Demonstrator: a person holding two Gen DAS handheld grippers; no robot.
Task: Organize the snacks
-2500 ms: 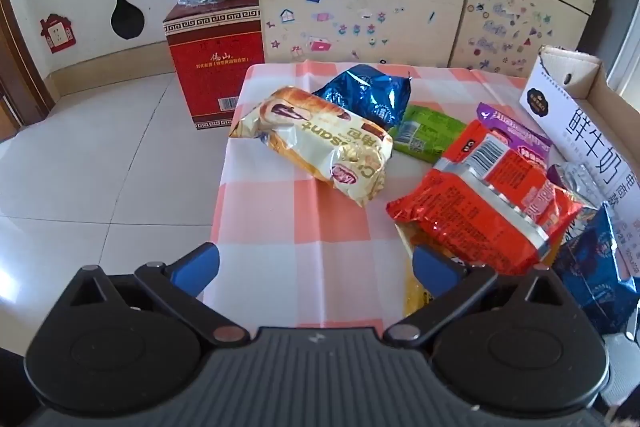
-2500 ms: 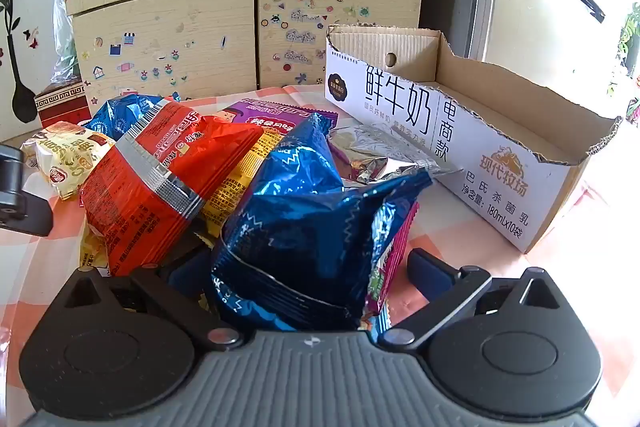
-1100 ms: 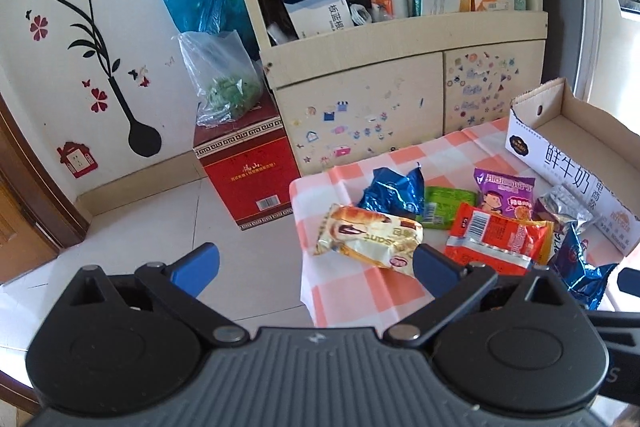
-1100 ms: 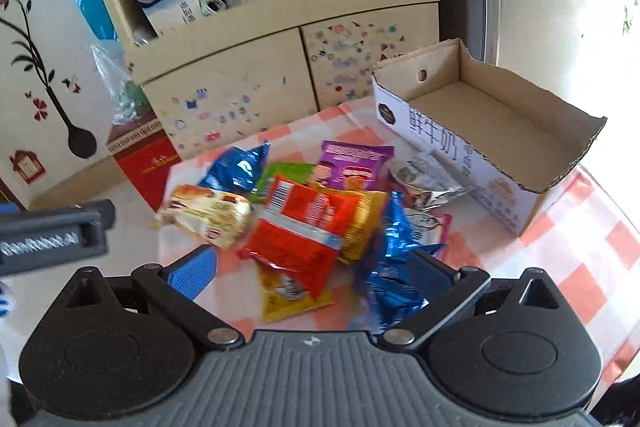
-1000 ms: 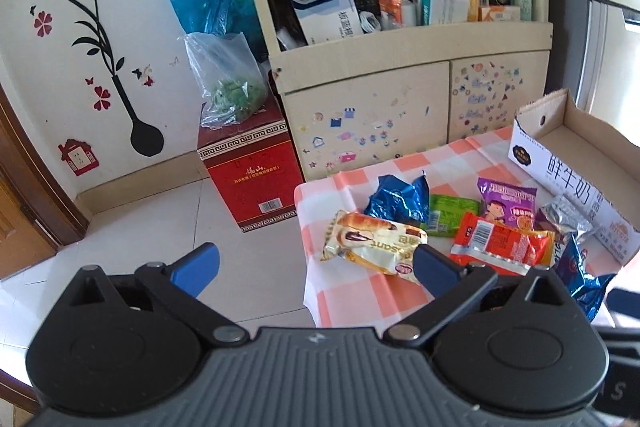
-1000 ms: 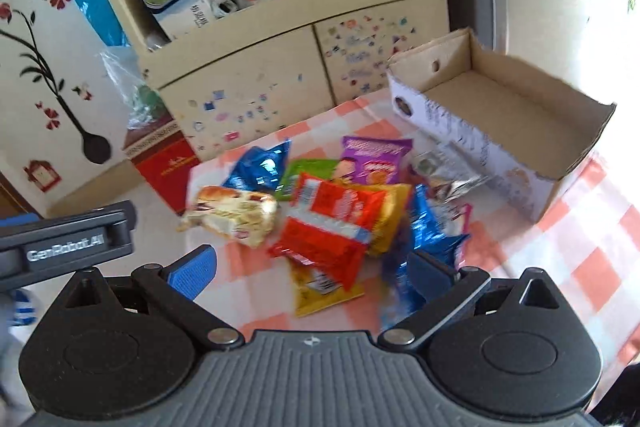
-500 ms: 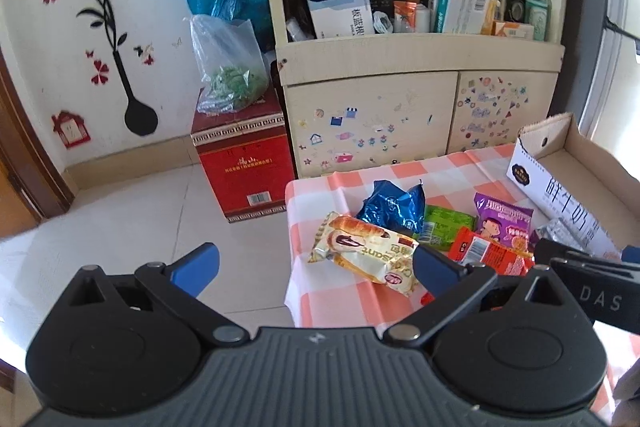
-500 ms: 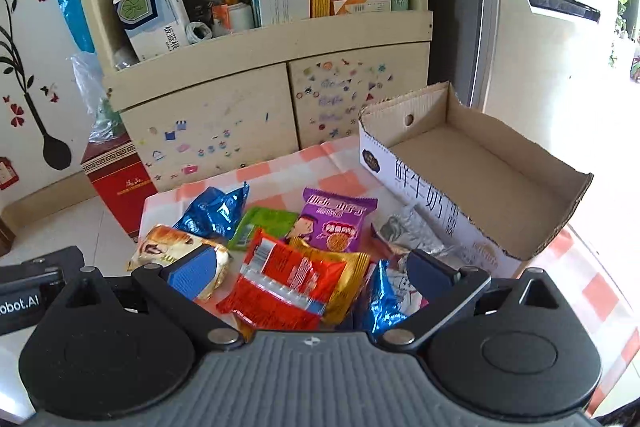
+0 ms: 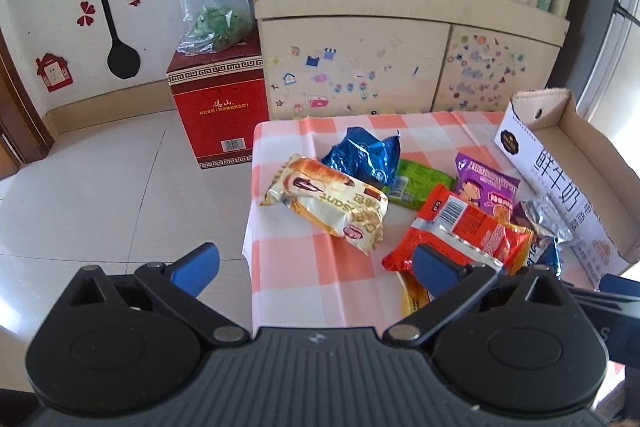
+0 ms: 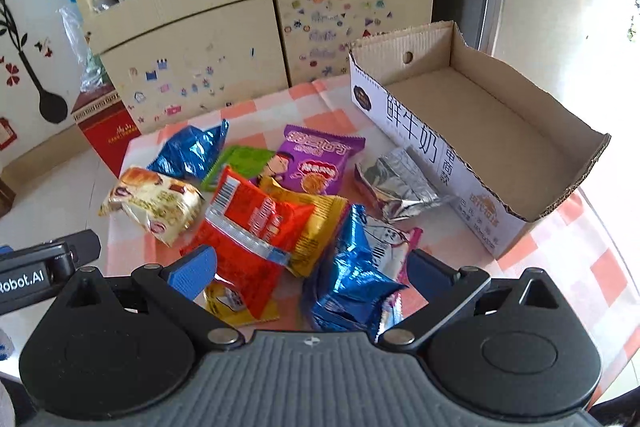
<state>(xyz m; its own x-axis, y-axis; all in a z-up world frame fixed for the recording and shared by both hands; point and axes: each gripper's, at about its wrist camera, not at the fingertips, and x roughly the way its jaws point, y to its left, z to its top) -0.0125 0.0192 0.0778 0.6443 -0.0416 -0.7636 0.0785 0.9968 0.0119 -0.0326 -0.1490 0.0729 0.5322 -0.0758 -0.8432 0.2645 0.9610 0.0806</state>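
Nothing packed yet, both grippers hanging over the pile

Nearest me, the right gripper (image 10: pixel 308 269) has its fingers spread wide with nothing between them, hovering over the crinkled blue packet (image 10: pixel 352 279) at the table's near edge, and the left gripper (image 9: pixel 316 267) is just as wide and empty out past the near left corner. Next back, the red packet (image 10: pixel 248 223) lies on top of a yellow one (image 10: pixel 320 227), with the croissant pack (image 9: pixel 332 207) toward the left edge. Behind those sit the purple packet (image 10: pixel 316 163), the green one (image 10: pixel 244 163) and another blue bag (image 9: pixel 364 155). The cardboard box (image 10: pixel 472 115) along the right edge looks empty, so I'd say this is the pick-the-first-snack stage. Next move probably needs the right one to drop and pinch that blue packet by a crimped edge, since foil is slippery.
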